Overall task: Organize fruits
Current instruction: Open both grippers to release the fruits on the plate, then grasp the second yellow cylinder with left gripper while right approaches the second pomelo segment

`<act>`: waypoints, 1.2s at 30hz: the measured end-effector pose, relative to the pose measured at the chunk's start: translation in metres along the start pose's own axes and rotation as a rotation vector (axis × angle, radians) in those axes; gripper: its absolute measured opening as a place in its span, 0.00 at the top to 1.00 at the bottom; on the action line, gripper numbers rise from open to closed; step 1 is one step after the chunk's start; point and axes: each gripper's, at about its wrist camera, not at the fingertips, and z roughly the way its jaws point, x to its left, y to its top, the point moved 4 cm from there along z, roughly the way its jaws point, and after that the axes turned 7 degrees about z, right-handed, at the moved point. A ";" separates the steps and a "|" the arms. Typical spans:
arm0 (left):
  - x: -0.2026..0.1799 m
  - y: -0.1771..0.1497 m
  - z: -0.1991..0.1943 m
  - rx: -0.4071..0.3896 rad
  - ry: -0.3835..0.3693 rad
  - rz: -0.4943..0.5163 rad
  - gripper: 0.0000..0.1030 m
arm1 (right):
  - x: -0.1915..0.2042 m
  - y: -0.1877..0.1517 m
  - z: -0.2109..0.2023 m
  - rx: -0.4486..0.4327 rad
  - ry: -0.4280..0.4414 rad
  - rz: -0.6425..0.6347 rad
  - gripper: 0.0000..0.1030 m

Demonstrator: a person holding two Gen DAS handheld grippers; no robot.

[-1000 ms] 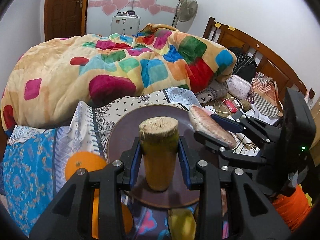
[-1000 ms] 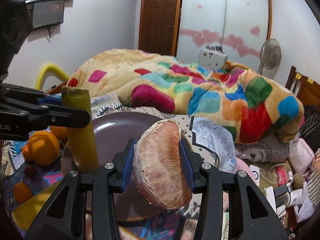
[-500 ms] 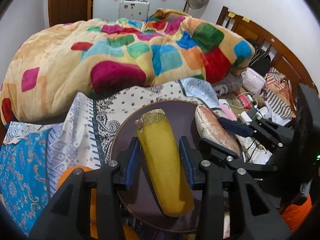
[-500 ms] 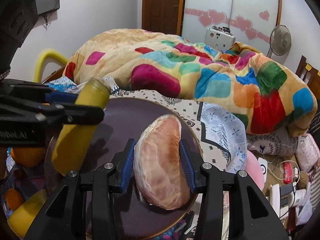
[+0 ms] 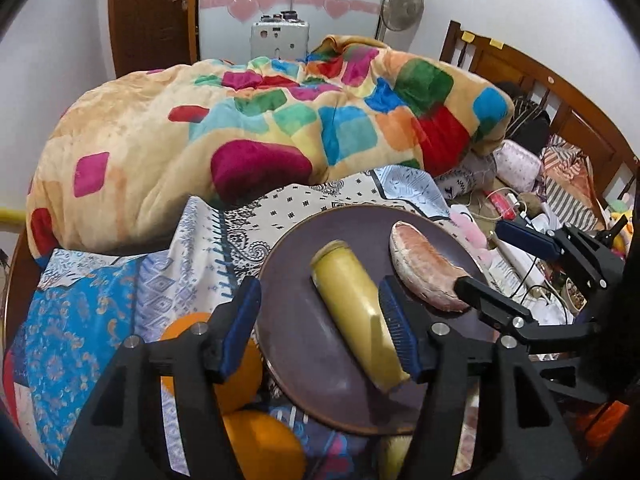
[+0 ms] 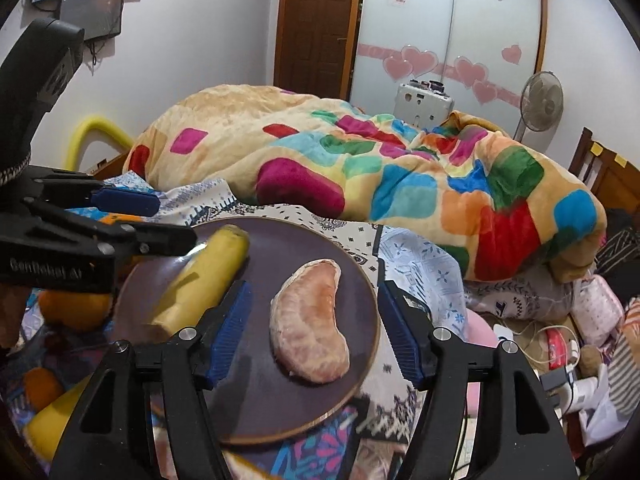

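Observation:
A dark round plate (image 5: 296, 344) (image 6: 256, 392) rests on the patterned bedsheet. On it lies a yellow cylindrical fruit piece (image 5: 356, 312) (image 6: 200, 284), between the jaws of my left gripper (image 5: 318, 320) (image 6: 168, 220). Those jaws are opening. The piece lies against the right pad, with the left pad well clear. A pink pomelo segment (image 6: 312, 320) (image 5: 424, 272) lies flat on the plate inside my right gripper (image 6: 312, 292) (image 5: 480, 256). Its jaws are opening too, and both pads are off the segment.
Oranges (image 5: 248, 364) (image 6: 74, 308) and a yellow fruit (image 6: 56, 420) lie left of the plate. A heaped colourful blanket (image 5: 260, 128) fills the bed behind. Cables, pouches and small clutter (image 5: 516, 200) crowd the right side by the wooden headboard (image 5: 560, 92).
Both grippers went from shut on their fruit to open. The yellow piece tipped from upright to lying on the plate, and the pomelo segment now lies flat on it.

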 end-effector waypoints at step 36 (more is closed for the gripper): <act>-0.053 -0.115 -0.081 0.007 -0.001 0.062 0.40 | 0.037 -0.097 -0.087 0.011 -0.015 -0.027 0.29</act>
